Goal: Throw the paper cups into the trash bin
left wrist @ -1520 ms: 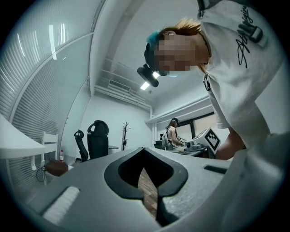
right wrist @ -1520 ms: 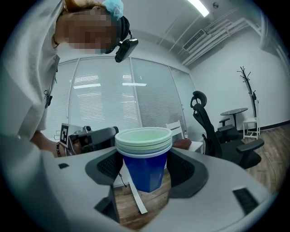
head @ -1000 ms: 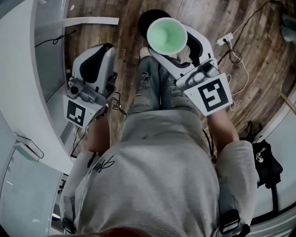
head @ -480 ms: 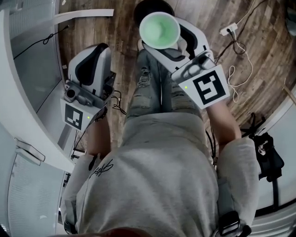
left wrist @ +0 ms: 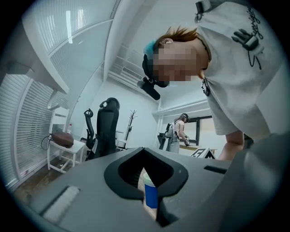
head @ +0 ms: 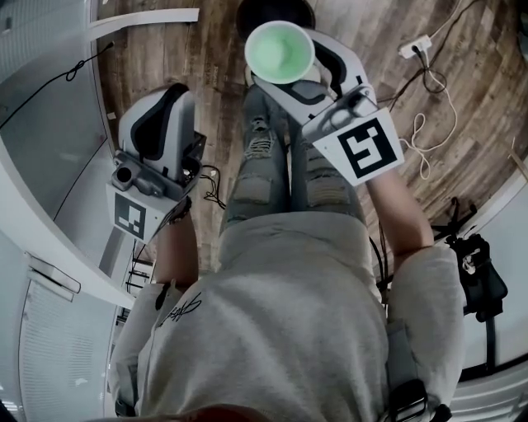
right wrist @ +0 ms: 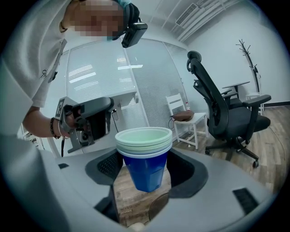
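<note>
A stack of paper cups (head: 279, 49), blue outside and pale green inside, stands upright between the jaws of my right gripper (head: 290, 71). In the right gripper view the cups (right wrist: 144, 154) fill the gap of that gripper (right wrist: 146, 176), which is shut on them. A dark round thing (head: 307, 11), perhaps the trash bin, lies on the wooden floor just beyond the cups, mostly hidden by them. My left gripper (head: 169, 92) hangs at the left beside the person's leg, holding nothing. Its jaws (left wrist: 150, 183) leave only a thin slit, through which the blue cups show.
A white curved desk (head: 49, 206) runs along the left. Cables and a power strip (head: 421, 45) lie on the floor at upper right, a black bag (head: 478, 280) at the right. A black office chair (right wrist: 226, 113) and a white chair (right wrist: 188, 120) stand behind.
My right gripper with the cups has moved a little forward and to the left, closer over the dark round thing. The left gripper has barely shifted.
</note>
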The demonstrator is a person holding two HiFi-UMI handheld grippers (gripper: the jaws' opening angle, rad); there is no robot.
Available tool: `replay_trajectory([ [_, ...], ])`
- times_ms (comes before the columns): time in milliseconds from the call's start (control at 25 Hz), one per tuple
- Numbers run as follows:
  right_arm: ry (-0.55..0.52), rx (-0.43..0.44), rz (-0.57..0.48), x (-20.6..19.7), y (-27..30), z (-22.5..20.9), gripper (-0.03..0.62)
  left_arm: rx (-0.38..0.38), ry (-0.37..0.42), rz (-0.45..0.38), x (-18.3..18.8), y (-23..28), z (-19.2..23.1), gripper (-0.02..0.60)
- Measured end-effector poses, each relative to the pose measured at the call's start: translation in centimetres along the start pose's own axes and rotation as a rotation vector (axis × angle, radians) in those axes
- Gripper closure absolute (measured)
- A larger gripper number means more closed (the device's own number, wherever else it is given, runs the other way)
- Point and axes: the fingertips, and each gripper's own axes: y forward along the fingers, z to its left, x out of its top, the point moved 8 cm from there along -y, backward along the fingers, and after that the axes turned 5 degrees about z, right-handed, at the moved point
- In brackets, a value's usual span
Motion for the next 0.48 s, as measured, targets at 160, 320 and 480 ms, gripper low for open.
replay_trajectory([
  [160,0.012,0.004,0.021,-1.6,0.9,-0.2,0.292,-0.003,-0.012,0.015,-1.1,-0.2,0.2,0.578],
  [320,0.014,-0.003,0.043,-3.4,1.8,-0.6,0.292,0.000,-0.021,0.024,-2.0,-0.4,0.4,0.578],
  [480,0.021,-0.017,0.043,-4.9,2.8,-1.4,0.292,0.007,-0.028,0.024,-2.5,-0.3,0.5,0.578],
])
